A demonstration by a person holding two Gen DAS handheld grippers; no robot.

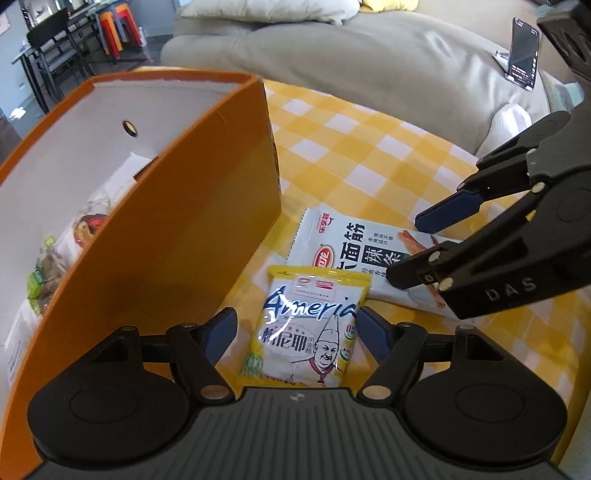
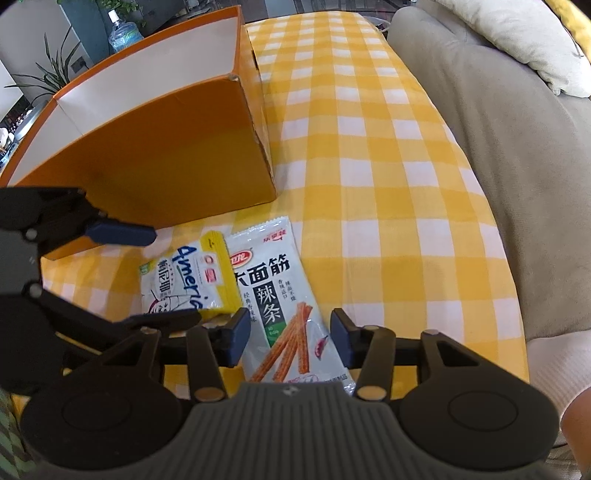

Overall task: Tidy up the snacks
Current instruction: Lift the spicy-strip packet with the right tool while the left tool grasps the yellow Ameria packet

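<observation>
A yellow-edged "Ameria" snack packet [image 1: 306,325] lies on the checked cloth, between the open fingers of my left gripper [image 1: 297,332]. It partly overlaps a white spicy-strip packet [image 1: 354,247]. My right gripper [image 2: 288,338] is open and straddles that white packet [image 2: 284,314]. The yellow packet [image 2: 184,280] lies to its left. The orange box [image 1: 192,221] stands to the left, with several snack packets [image 1: 55,266] inside. My right gripper [image 1: 417,251] also shows in the left wrist view, and my left gripper [image 2: 170,277] shows in the right wrist view.
A yellow and white checked tablecloth [image 2: 369,166] covers the table. A grey sofa [image 1: 351,55] with cushions runs along the far side. A phone on a stand [image 1: 522,51] sits on the sofa. Chairs and stools [image 1: 118,29] stand beyond the box.
</observation>
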